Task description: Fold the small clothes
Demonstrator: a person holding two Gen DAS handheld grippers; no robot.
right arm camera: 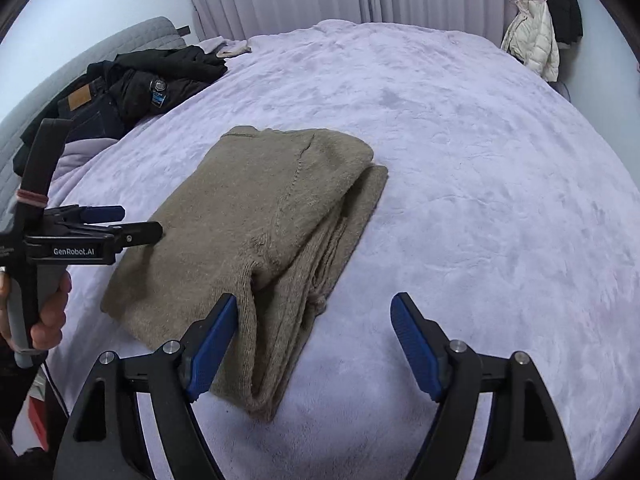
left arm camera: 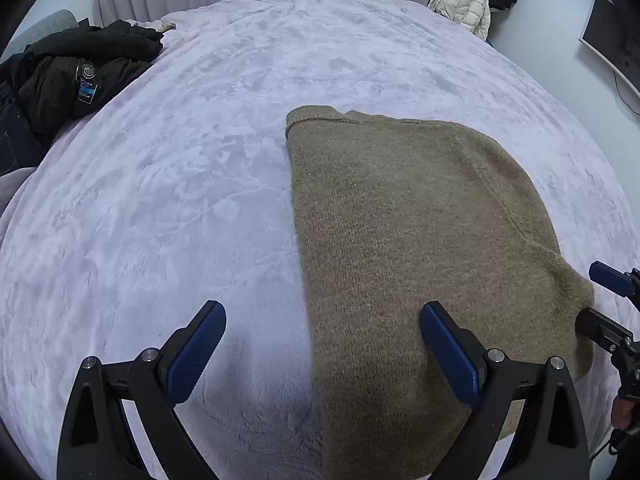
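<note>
On one lilac blanket [right arm camera: 480, 184] lies one folded brown sweater [right arm camera: 256, 220]; two grippers, left gripper [left arm camera: 323, 344] and right gripper [right arm camera: 314, 336], both stand open and hold nothing.

Your olive-brown knit sweater [right arm camera: 256, 216] lies folded flat on the lilac bed [right arm camera: 480, 200], layered edges stacked along its right side, a seam running across the top.

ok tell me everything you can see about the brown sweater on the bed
The brown sweater is a fuzzy tan knit, folded into a long, layered bundle with a seam across its top. It lies flat on the lilac blanket. The right gripper, fingers open, straddles its near right edge; the left gripper, also open, straddles its left edge.
</note>
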